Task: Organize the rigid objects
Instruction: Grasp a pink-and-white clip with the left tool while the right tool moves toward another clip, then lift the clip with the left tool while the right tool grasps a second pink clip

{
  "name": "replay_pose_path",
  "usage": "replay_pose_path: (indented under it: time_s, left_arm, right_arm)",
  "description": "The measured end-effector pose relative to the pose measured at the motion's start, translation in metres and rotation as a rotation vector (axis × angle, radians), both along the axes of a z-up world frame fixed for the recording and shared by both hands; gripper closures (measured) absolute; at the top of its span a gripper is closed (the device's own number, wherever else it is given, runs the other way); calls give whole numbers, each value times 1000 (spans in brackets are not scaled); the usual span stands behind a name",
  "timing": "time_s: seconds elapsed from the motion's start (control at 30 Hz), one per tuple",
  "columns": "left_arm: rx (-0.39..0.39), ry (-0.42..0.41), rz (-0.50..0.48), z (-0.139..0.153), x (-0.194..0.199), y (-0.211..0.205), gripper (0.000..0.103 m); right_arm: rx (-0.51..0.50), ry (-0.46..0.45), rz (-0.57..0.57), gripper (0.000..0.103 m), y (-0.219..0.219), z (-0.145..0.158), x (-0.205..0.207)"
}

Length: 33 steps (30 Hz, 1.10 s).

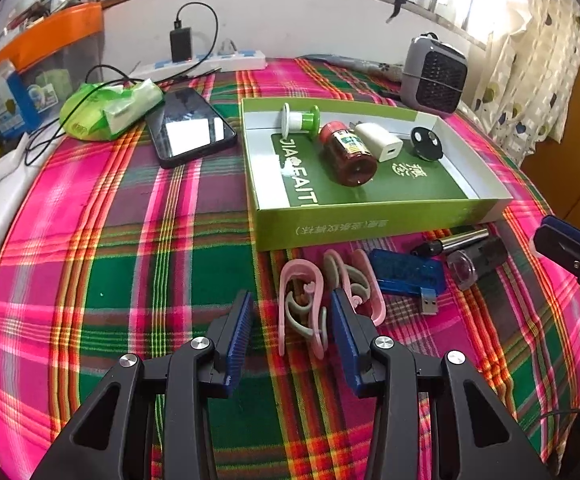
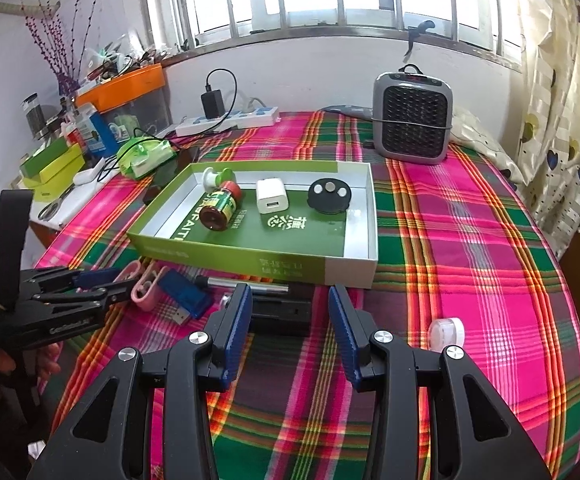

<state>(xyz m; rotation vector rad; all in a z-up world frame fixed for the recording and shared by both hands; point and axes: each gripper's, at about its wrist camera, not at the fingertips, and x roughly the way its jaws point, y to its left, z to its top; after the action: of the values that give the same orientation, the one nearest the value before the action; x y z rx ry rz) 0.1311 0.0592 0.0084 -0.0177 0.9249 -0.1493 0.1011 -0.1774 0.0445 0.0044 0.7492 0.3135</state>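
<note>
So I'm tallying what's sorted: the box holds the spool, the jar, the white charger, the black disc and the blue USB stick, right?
Not quite. The blue USB stick is not in the box; it lies on the cloth in front of it, beside the pink clips, as the left wrist view shows. The spool, jar, white charger and black disc are inside.

The left hand-held gripper [image 1: 291, 312], fingers apart, straddles a pink clip [image 1: 299, 312] on the plaid cloth [image 1: 130, 260].

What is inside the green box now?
The green box holds four things: a green and white spool, a brown jar on its side, a white charger, a black round disc. Nothing shows beneath them.
</note>
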Motion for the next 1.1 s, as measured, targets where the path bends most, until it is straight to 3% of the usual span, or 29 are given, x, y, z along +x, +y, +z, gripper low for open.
replay_pose_path:
  time_s: [0.27, 0.5, 1.1]
  left_arm:
    - [14, -6, 6, -1, 2, 2, 66]
    - [-21, -8, 28, 0, -4, 17, 79]
    - [-45, -20, 132, -1, -32, 66, 79]
  right_arm:
    - [-17, 5, 13, 62, 11, 0, 1]
    - [-27, 14, 51, 62, 30, 0, 1]
    - [-27, 87, 220, 62, 119, -19, 12]
